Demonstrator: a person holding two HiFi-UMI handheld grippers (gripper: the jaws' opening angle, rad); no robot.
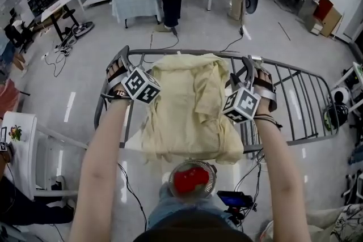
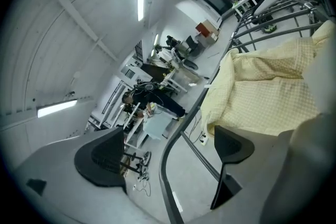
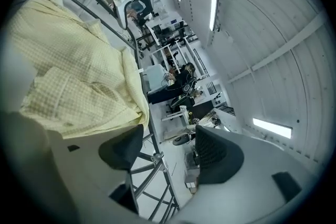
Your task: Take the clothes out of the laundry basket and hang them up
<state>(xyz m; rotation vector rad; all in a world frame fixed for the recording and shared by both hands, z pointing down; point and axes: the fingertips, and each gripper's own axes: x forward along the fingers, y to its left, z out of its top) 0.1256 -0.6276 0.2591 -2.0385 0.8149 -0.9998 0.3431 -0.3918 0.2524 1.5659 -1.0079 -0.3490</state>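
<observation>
Beside the draped shirt point(image 1: 190, 107), both grippers released

Jaws apart, the left gripper point(image 2: 167, 152) grips nothing; the right gripper point(image 3: 170, 150) likewise stands open-jawed and empty; between them the pale yellow shirt lies draped over the grey drying rack point(image 1: 306, 100).

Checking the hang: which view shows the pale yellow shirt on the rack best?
The head view: the whole pale yellow checked shirt lies draped over the drying rack. The left gripper view shows only one side of it, the right gripper view only the other side.
</observation>
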